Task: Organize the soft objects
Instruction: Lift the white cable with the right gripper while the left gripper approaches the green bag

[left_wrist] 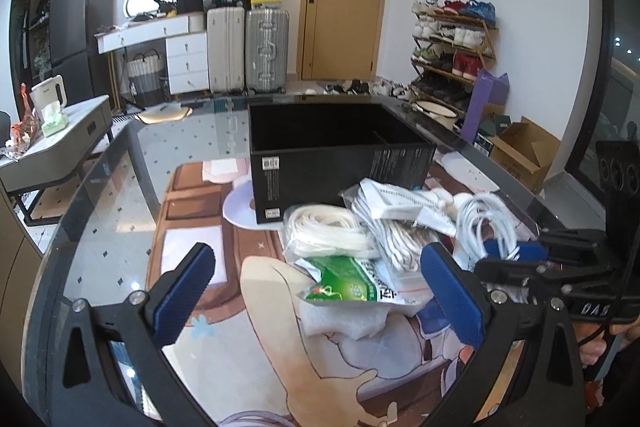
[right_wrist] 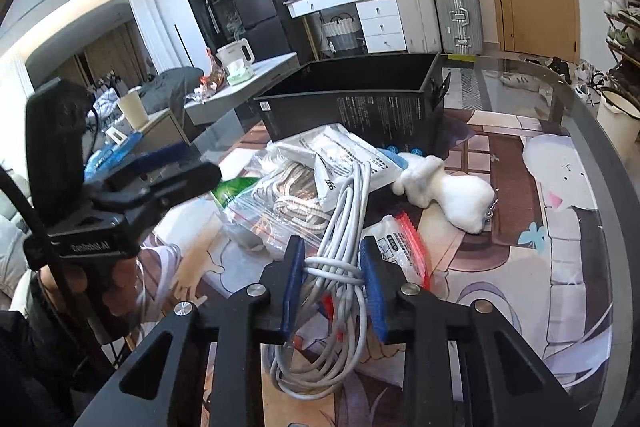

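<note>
My right gripper [right_wrist: 331, 275] is shut on a coiled white cable [right_wrist: 344, 211], its blue pads squeezing the bundle; the cable also shows in the left wrist view [left_wrist: 486, 223] beside the right gripper [left_wrist: 516, 251]. My left gripper [left_wrist: 316, 287] is open and empty, low over the mat, just before a green packet [left_wrist: 344, 285]. Behind it lie a bag of white rope [left_wrist: 328, 231], a bag of striped cord [left_wrist: 396, 239] and a white pouch [left_wrist: 404, 201]. A white plush toy [right_wrist: 448, 195] lies to the right. An open black box [left_wrist: 340, 147] stands behind the pile.
The pile lies on a printed mat [left_wrist: 200, 227] on a glass table [left_wrist: 100, 227]. A red-edged zip bag [right_wrist: 404, 247] lies under the right gripper. Bubble wrap [left_wrist: 344, 323] lies near the left gripper. Suitcases, drawers and a shoe rack stand in the room behind.
</note>
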Demonstrator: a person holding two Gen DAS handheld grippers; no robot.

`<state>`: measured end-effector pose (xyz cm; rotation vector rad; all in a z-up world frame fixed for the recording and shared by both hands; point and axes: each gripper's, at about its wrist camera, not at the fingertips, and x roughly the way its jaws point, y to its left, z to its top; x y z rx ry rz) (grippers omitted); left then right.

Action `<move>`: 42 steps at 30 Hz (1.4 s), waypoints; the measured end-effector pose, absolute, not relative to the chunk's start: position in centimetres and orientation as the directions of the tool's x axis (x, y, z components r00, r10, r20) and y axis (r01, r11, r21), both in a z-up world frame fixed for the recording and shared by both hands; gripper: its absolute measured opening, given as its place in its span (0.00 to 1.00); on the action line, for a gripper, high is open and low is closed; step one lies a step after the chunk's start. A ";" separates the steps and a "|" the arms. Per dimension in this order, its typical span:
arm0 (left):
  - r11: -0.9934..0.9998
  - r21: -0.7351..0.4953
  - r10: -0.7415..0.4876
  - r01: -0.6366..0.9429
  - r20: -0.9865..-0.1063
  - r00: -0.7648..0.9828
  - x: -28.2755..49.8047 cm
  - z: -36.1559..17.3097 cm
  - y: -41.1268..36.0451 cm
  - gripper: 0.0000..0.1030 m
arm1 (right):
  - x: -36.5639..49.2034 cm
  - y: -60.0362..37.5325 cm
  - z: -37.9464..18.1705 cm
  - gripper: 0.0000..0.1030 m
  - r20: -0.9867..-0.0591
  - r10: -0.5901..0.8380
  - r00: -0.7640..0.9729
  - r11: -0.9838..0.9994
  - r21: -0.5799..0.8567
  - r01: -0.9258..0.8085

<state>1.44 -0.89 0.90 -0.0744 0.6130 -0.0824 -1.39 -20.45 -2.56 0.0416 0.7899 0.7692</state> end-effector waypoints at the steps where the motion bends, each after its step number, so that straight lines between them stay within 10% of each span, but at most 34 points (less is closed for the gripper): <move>1: 0.994 -0.095 -0.102 0.058 -0.580 0.808 1.6 0.8 -0.9 1.00 | -1.4 -20.6 -2.4 0.28 -0.618 0.644 0.452 0.729 0.315 -0.608; 36: 0.984 -0.032 -0.144 0.174 -0.716 0.683 3.1 -0.9 -3.0 0.99 | -1.9 -23.4 -0.1 0.27 -0.513 0.692 0.509 0.715 0.383 -0.585; 42: 0.977 -0.097 -0.198 0.187 -0.729 0.655 3.6 -1.3 -2.4 0.77 | -1.9 -23.4 -0.2 0.27 -0.515 0.693 0.505 0.713 0.389 -0.583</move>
